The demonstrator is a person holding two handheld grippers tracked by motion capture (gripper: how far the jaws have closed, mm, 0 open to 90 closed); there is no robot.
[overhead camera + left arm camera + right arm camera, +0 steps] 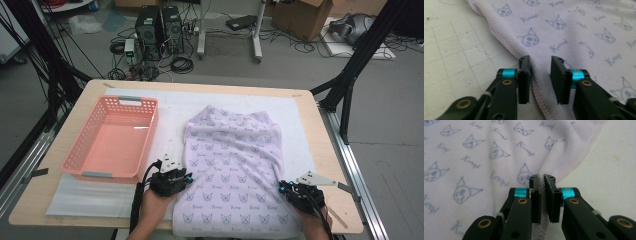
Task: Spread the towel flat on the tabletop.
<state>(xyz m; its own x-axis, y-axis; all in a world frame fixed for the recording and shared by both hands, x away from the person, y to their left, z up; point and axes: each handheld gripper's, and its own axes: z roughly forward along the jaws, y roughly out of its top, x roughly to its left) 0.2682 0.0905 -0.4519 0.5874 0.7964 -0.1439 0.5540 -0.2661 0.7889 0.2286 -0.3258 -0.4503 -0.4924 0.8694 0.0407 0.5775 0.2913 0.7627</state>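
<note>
White mat (pixel 300 120) under lilac cloth (pixel 235 165)

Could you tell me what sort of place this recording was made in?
Probably a lab or workshop for recording manipulation: computer towers and loose cables sit on the floor beyond the table, with a cardboard box nearby.

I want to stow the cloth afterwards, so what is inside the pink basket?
Nothing: the pink basket shows a bare floor in the high view. The near wall hides a thin strip of floor behind it. The lilac cloth lies beside it.
</note>
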